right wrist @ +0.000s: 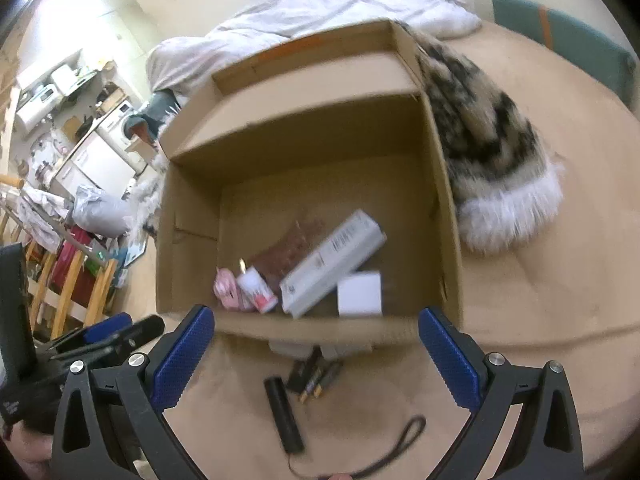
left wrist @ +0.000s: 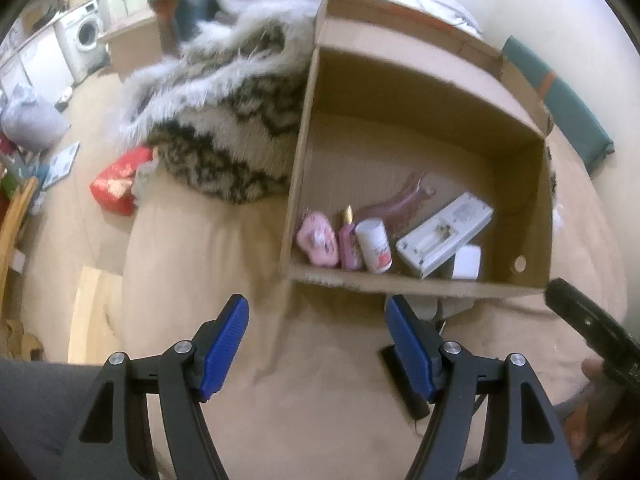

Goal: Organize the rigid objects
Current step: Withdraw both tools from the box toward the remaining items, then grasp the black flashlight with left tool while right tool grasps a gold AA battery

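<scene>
An open cardboard box (left wrist: 516, 184) (right wrist: 192, 216) stands on a beige bed. Inside lie a pink case (left wrist: 318, 240) (right wrist: 224, 288), a white tube (left wrist: 374, 246) (right wrist: 258, 290), a long white device (left wrist: 444, 234) (right wrist: 332, 264) and a small white cube (left wrist: 467, 262) (right wrist: 359, 294). On the bed in front of the box lie a black stick with a wrist strap (right wrist: 283, 416) and some batteries (right wrist: 320, 380). My left gripper (left wrist: 318, 340) is open and empty, short of the box's near wall. My right gripper (right wrist: 316, 356) is open and empty above the black stick.
A furry patterned garment (left wrist: 224, 132) (right wrist: 492, 152) lies beside the box, and white bedding (right wrist: 320, 12) behind it. A green cushion (left wrist: 560, 100) (right wrist: 568, 36) sits at the far right. Off the bed's left edge are floor clutter, a red package (left wrist: 116, 186) and a washing machine (left wrist: 82, 40).
</scene>
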`<state>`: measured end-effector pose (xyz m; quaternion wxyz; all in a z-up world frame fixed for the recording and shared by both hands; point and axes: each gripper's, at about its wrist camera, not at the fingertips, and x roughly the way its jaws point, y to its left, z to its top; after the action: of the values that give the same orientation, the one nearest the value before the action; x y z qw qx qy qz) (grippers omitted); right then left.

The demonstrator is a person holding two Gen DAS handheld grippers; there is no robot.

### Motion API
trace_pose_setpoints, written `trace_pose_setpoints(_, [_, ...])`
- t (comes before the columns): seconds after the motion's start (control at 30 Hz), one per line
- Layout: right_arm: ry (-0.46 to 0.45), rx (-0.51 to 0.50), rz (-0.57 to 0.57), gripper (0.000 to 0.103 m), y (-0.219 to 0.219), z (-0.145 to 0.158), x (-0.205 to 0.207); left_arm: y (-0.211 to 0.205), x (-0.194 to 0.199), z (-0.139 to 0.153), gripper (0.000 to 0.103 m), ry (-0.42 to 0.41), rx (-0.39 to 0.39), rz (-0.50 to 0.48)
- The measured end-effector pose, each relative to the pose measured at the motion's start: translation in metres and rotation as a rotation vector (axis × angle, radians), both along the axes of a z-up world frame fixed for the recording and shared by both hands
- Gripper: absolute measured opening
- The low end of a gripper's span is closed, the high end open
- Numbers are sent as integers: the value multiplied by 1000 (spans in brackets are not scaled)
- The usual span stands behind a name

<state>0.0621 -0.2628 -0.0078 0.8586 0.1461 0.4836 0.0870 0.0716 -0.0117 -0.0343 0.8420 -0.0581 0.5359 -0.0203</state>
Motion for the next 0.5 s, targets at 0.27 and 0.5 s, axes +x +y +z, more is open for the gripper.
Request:
trace_pose_setpoints(0.27, [85, 32, -81, 103, -21, -18, -16, -18, -4, -47, 68, 169, -51, -47])
trace_pose_setpoints(0.5, [161, 65, -124, 103, -30, -34, -11, -71, -11, -76, 48, 294, -108, -151])
